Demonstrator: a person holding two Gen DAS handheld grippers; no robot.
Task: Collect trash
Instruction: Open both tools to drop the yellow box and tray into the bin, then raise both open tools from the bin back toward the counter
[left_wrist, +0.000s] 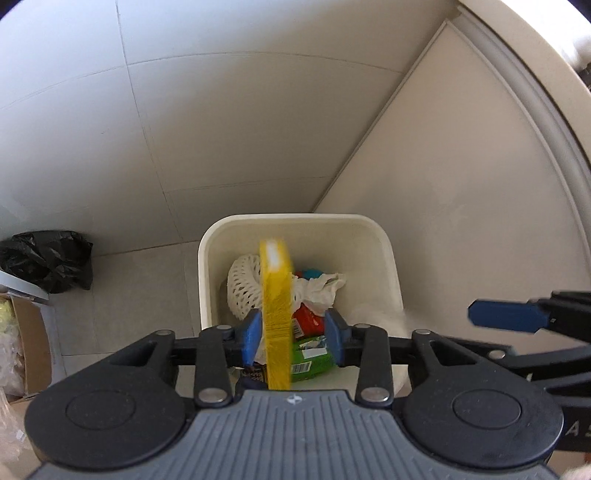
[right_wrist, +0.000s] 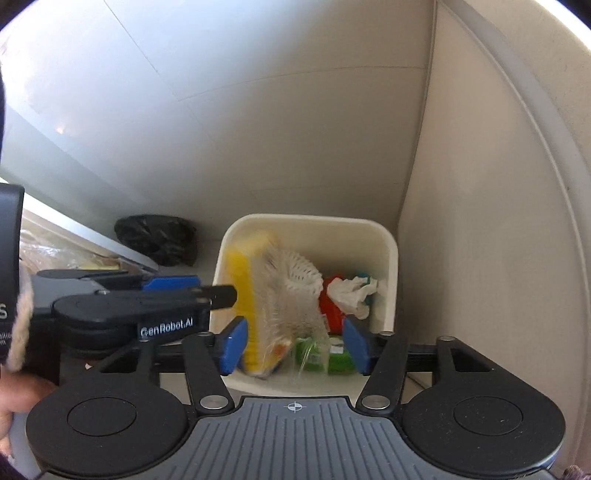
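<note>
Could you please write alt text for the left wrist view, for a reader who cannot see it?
Seen from above, the left gripper has open blue fingers around a blurred yellow item, over a cream bin holding white netting, tissue and wrappers. A black bag lies on the floor.

yellow item (left_wrist: 275, 314) motion-blurred

We seem to be in a home, in a corner of a tiled floor (left_wrist: 110, 129) by pale cabinet panels (left_wrist: 461, 203). A small cream waste bin (left_wrist: 295, 221) holds household rubbish: wrappers, tissue, foam fruit netting. A knotted black rubbish bag (left_wrist: 48, 258) and a cardboard box (left_wrist: 29, 332) sit nearby.
</note>
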